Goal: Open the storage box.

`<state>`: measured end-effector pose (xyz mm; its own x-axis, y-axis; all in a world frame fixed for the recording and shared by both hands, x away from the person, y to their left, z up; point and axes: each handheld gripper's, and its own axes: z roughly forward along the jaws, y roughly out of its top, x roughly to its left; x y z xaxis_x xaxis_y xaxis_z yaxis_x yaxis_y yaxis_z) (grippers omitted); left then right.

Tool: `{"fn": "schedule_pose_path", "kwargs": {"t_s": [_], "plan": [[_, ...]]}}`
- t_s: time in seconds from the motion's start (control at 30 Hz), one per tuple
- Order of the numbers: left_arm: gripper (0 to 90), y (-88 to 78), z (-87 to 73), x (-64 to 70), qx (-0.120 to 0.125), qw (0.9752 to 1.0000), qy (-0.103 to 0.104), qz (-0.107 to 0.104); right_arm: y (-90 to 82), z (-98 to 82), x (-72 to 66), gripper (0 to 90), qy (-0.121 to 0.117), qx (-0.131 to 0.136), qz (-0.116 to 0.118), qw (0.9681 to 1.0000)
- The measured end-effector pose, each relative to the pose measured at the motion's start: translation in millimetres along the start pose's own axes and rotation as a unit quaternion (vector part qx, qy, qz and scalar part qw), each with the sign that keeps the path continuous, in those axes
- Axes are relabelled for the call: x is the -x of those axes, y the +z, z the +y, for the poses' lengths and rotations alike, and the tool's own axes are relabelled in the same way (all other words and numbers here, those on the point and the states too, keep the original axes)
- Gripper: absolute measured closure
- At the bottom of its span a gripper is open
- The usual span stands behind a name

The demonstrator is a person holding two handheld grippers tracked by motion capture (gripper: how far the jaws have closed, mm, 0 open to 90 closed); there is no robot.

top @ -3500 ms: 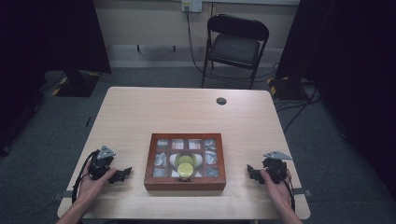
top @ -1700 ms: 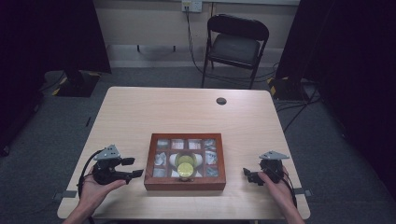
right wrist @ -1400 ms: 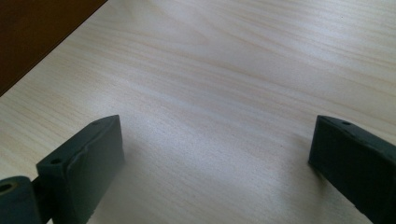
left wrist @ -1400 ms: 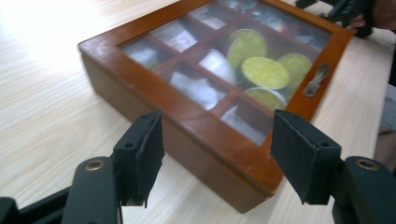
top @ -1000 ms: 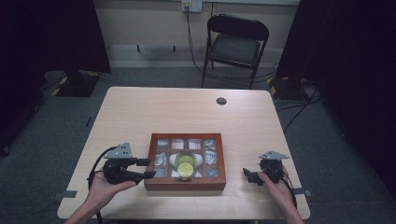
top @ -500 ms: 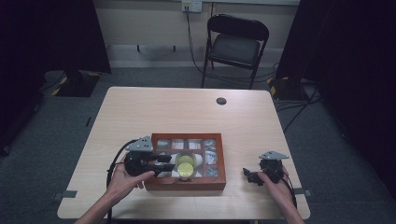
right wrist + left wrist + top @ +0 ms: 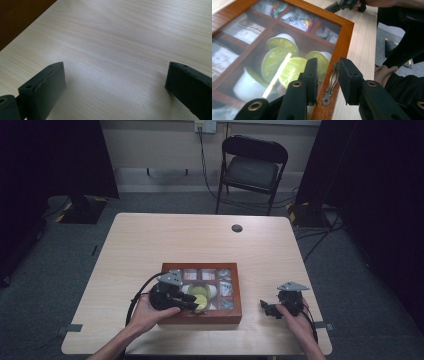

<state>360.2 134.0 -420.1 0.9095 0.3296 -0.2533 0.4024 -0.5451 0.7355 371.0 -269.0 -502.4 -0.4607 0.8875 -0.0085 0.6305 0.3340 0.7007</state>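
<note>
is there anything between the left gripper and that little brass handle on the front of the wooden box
Nothing visible. In the left gripper view the left gripper has its jaws open on either side of the brass handle on the wooden box, with only clear space between them and it.

- Left gripper point(image 7: 325, 80) — black block jaws, brass-ringed screw holes, black cable, grey three-cornered plate.
- Right gripper point(image 7: 267, 308) — black, same grey plate.
- Bare forearms.

One wooden box point(image 7: 202, 315) on my desk point(image 7: 150, 245), four green-lidded pods point(image 7: 279, 43) I can count under its glass, one brass handle point(image 7: 331, 83), my two tools, left tool point(image 7: 325, 75) and right tool point(image 7: 270, 309), one folding chair point(image 7: 252, 162), one dark disc point(image 7: 237, 228).
</note>
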Motion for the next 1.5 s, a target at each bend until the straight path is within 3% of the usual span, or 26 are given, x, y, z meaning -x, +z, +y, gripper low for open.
{"fn": "schedule_pose_path", "kwargs": {"t_s": [0.1, 0.43, 0.7, 0.8, 1.03, 1.5], "plan": [[75.9, 2.5, -1.9, 4.6, 0.012, 0.9999, 0.011, -0.001, 0.0, 0.0, 0.0, 2.1, 0.000, 0.000, 0.000, 1.0000], [75.8, 12.5, -4.4, 6.5, -0.008, 0.9996, 0.021, -0.016, 0.0, 0.0, 0.0, 2.1, 0.000, 0.000, 0.000, 1.0000], [76.5, 20.2, -7.3, 7.5, -0.014, 0.9995, 0.029, 0.001, 0.0, 0.0, 0.0, 2.1, 0.000, 0.000, 0.000, 1.0000], [77.0, 21.1, -8.6, 6.4, -0.013, 0.9995, 0.028, -0.002, 0.0, 0.0, 0.0, 2.1, 0.000, 0.000, 0.000, 1.0000], [80.9, 22.2, -9.2, 8.8, -0.018, 0.9986, 0.049, 0.004, 0.0, 0.0, 0.0, 2.1, 0.000, 0.000, 0.000, 1.0000], [81.6, 19.3, -6.4, 2.4, -0.017, 0.9994, 0.024, -0.020, 0.0, 0.0, 0.0, 2.1, 0.000, 0.000, 0.000, 1.0000]]}}
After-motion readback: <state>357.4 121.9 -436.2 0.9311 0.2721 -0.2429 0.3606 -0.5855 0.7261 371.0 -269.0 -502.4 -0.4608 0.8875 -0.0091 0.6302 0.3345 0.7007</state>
